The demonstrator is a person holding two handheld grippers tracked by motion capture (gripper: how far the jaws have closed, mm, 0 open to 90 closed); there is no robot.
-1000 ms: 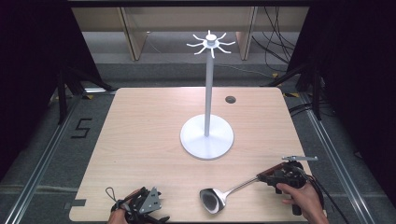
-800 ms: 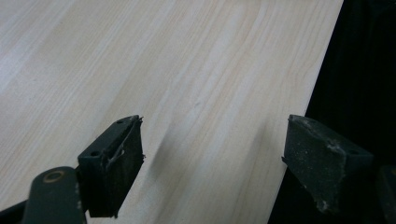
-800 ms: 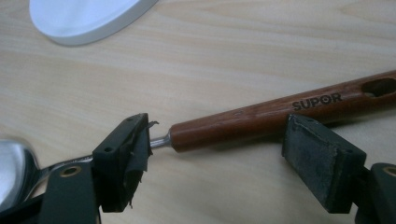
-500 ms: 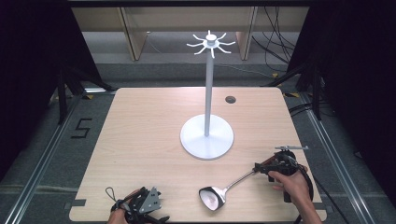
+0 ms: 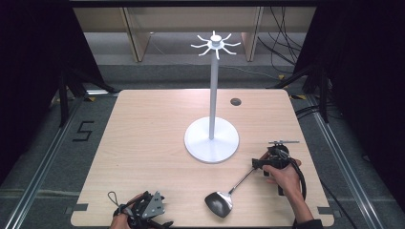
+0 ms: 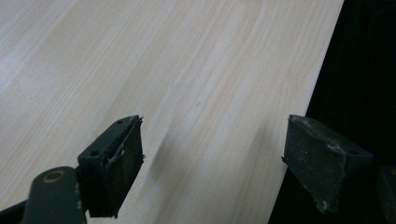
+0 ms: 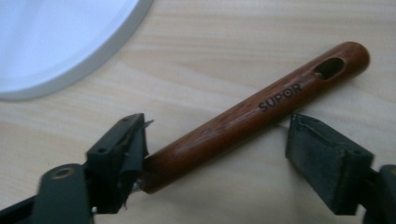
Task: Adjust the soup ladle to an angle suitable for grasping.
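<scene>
A metal ladle (image 5: pixel 219 203) with a brown wooden handle (image 7: pixel 261 109) lies on the table near the front edge, its bowl toward the person. My right gripper (image 5: pixel 258 164) sits low over the handle's end. In the right gripper view the handle lies slanted between the open jaws of my right gripper (image 7: pixel 215 158). Its blunt end is against the left pad, and the right pad stands just clear. These jaws have just been closing a little with the handle between them. My left gripper (image 5: pixel 162 220) rests at the front left, and in its own view my left gripper (image 6: pixel 212 163) is open with nothing in it.
A white stand (image 5: pixel 211 140) with a round base, a tall pole and hooks on top occupies the table's middle; its base edge (image 7: pixel 56 42) is close to my right gripper. The table's front edge (image 6: pixel 299 116) runs between the left jaws. A dark round hole (image 5: pixel 235 101) marks the far side.
My right gripper has moved left and a little farther from the person, toward the stand's base, and the ladle's handle has swung with it. The ladle's bowl and my left gripper stayed put.
</scene>
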